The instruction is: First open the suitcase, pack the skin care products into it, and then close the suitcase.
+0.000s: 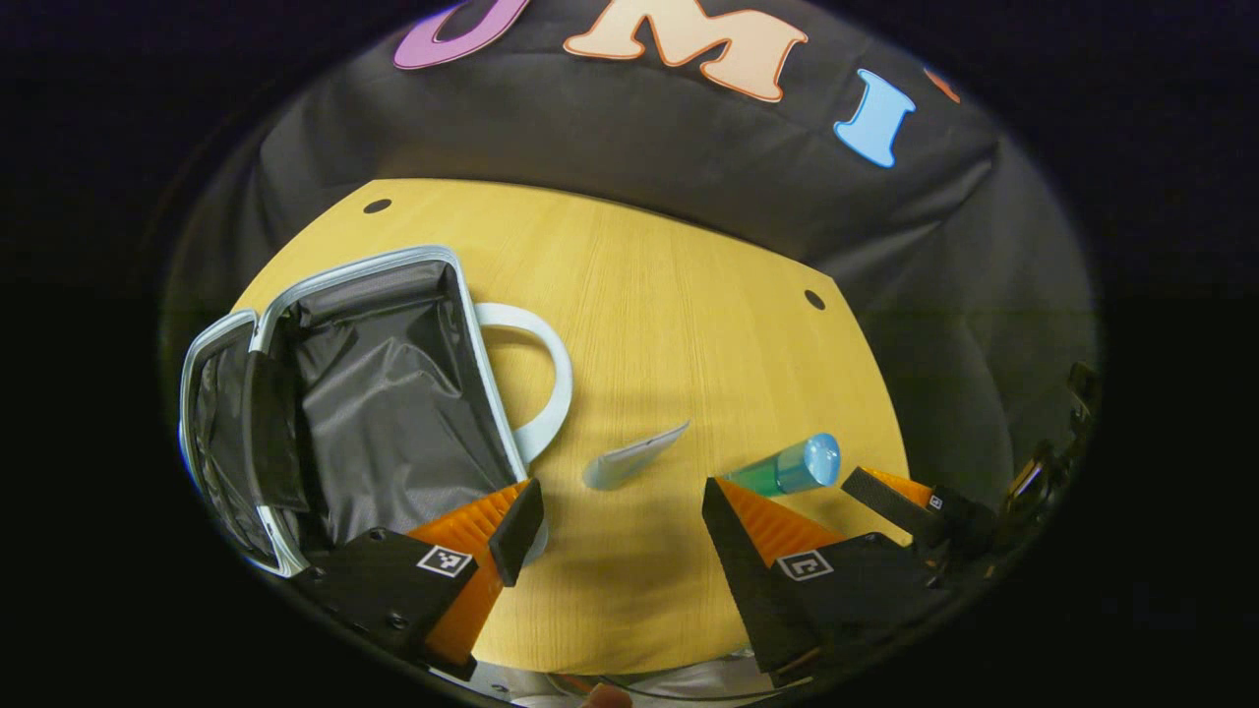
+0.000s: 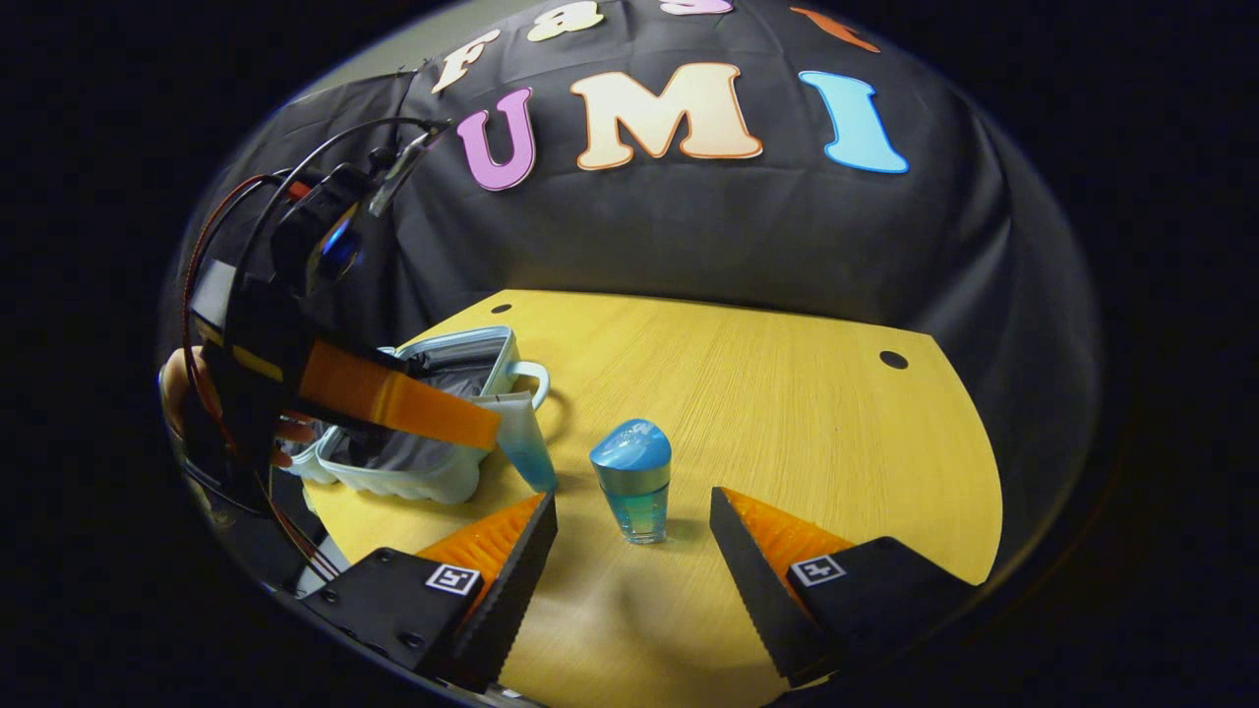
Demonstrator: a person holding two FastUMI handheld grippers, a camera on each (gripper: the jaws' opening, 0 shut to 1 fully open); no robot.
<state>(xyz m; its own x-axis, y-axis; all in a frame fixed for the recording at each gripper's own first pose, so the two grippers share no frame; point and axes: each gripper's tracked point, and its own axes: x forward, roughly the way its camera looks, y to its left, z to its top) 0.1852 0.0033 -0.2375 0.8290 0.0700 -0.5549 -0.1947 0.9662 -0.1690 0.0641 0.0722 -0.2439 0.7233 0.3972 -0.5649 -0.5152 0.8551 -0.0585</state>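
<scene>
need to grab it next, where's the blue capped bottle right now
In the right gripper view the blue-capped bottle stands upright on the wooden table, just ahead of the open right gripper, with the tube and open suitcase to its left.

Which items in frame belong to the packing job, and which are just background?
Job:
- suitcase, open, lining showing
- tube, standing on the table beside the suitcase
- blue-capped bottle, upright on the table
- left tool, open
- right tool, open, bottle ahead of its gap

Background:
- wooden table
- black cloth wall
</scene>
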